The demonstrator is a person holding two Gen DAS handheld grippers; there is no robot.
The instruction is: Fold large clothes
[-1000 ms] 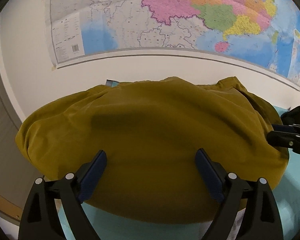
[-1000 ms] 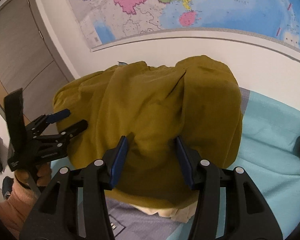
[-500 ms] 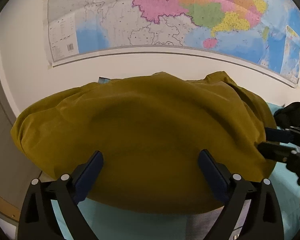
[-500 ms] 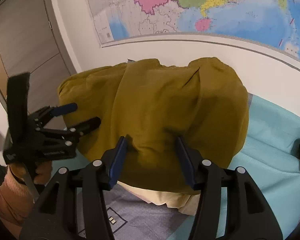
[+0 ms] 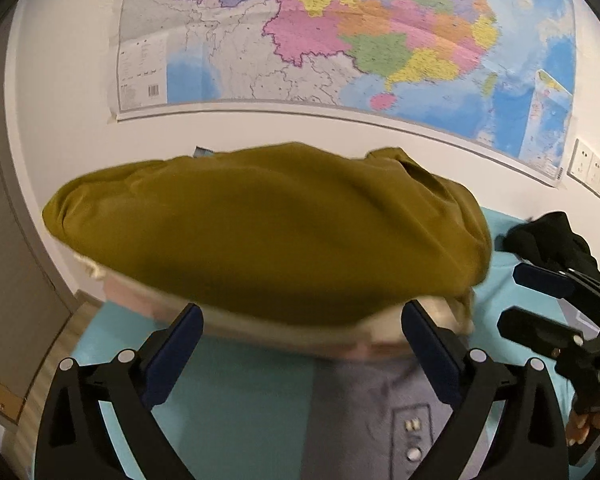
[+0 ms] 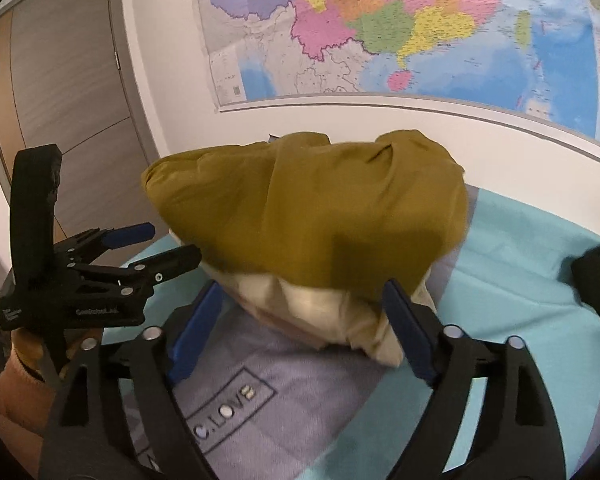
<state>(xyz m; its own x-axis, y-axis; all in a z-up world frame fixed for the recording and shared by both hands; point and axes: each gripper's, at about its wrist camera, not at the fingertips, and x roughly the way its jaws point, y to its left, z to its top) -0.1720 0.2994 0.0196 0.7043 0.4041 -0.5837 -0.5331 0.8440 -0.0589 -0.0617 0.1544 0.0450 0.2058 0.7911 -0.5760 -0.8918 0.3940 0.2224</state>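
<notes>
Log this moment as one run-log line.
step: fold done, letting go | left gripper: open, empty | right gripper: jaws just opened, empty | mustard garment: folded bundle on bed | black garment: waiting

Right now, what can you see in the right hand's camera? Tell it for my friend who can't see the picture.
A folded mustard-yellow garment sits on a cream garment atop a teal and grey bed cover. The right gripper is open just in front of the stack, holding nothing. The left gripper is open at the left, and a map hangs on the wall.
</notes>
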